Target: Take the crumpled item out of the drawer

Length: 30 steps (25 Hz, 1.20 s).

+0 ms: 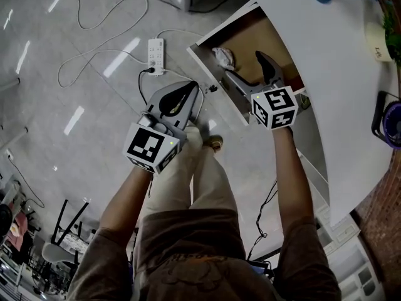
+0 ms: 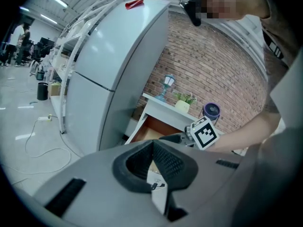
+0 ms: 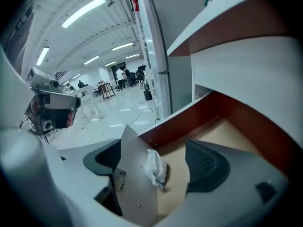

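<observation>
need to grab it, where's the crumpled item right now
Head view, upper middle: the crumpled item lies inside the open drawer, by its white front panel, just beyond the open right gripper.

Crumpled item (image 1: 223,56) lies on the drawer (image 1: 250,35) floor.

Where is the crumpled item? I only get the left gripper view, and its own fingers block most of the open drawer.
Observer: The crumpled paper lies on the floor of the drawer, close beside the inside of the front panel.
Operator: Has the right gripper got it?
Observer: No. The right gripper has its fingers wide apart, off the paper.
Operator: Lined up, at least?
Observer: Not cleanly. One finger is over the drawer floor; the other is outside the front panel.
</observation>
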Tool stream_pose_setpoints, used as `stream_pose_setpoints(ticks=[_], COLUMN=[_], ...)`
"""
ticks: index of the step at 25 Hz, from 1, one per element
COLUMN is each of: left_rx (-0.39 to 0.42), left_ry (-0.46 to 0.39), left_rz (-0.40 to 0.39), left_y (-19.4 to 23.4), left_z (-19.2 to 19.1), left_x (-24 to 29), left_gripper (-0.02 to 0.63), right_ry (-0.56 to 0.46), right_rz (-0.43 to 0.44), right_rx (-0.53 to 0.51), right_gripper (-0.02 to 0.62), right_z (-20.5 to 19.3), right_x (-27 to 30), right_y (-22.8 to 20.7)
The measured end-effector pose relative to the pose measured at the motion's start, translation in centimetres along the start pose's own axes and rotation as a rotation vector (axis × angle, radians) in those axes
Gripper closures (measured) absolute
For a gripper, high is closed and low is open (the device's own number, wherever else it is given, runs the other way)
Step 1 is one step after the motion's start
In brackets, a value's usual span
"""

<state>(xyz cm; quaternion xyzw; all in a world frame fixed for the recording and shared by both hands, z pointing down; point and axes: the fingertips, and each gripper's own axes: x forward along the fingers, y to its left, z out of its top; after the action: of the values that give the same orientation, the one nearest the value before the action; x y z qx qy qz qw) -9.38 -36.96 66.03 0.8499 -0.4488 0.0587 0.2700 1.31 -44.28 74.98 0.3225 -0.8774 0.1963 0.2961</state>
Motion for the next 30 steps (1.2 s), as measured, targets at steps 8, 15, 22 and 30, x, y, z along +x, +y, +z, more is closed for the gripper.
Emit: stream_pose_setpoints(ticks=[8, 15, 22, 30], left_rx=[-0.008, -0.004, -0.01, -0.028], left_ry=[0.018, 0.047, 0.06, 0.059], left_rz=[0.003, 0.007, 0.028, 0.051], left_y=[1.2, 2.4, 3.8, 4.8], left_z=[-0.6, -1.2, -1.7, -1.7], left_x=[0.5, 0.8, 0.8, 0.6], left_gripper=[0.6, 0.6, 0.6, 0.6], right_ry=[0.105, 0.195, 0.247, 0.316], right_rz=[0.009, 0.017, 0.035, 0.037], right_rx=[-0.028, -0.043, -0.017, 0.012], right_gripper=[0.184, 0.191, 0.196, 0.262], right_z=[-2.2, -4.5, -5.6, -7.4], right_x=[4.3, 7.5, 9.7, 10.7], right_y=[-0.9, -1.8, -2.0, -2.0])
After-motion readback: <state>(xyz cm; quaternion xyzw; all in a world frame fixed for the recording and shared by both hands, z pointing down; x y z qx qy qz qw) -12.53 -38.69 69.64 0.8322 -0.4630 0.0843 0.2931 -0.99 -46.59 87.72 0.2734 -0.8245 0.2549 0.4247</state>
